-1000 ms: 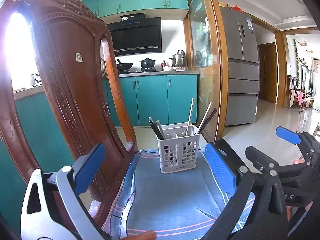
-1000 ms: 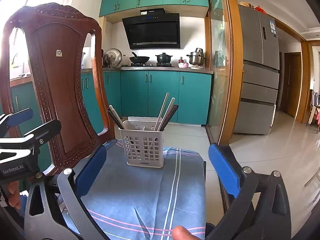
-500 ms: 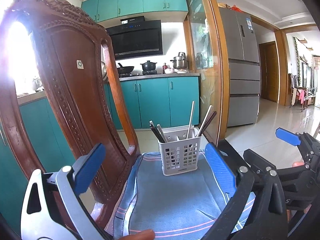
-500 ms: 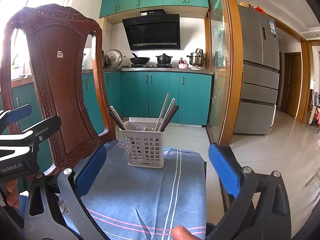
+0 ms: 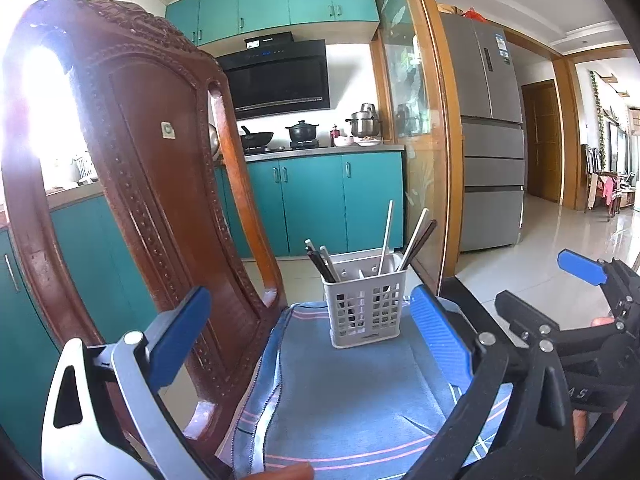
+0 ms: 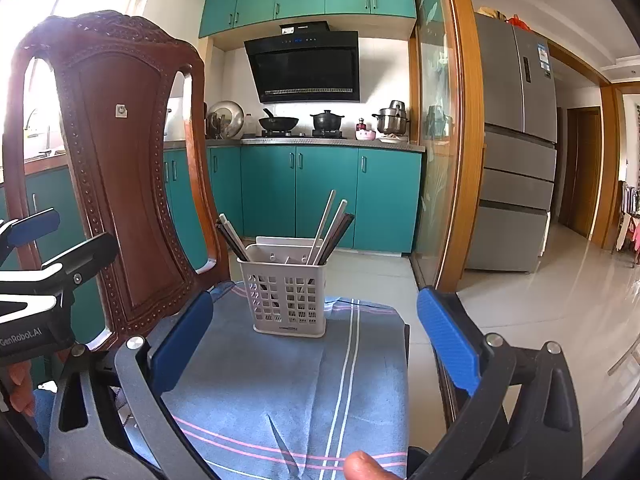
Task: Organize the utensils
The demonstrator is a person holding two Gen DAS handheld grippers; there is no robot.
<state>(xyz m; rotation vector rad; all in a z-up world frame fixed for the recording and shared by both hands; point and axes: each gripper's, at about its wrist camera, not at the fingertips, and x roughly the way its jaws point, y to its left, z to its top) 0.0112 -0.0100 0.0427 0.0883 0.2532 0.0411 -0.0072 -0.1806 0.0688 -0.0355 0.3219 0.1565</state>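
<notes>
A white slotted utensil basket stands upright on a blue striped cloth over a chair seat. Several chopsticks, white and dark, stand in it, leaning left and right. My left gripper is open and empty, held back from the basket. My right gripper is open and empty, also short of the basket. Each gripper shows at the edge of the other's view.
A carved wooden chair back rises on the left. Beyond are teal kitchen cabinets, a stove with pots, a wooden glass door frame, a grey fridge and tiled floor.
The left gripper has pulled back and tilted a little, so the basket sits higher and smaller in its view. The right gripper has barely moved. Both stay open.
</notes>
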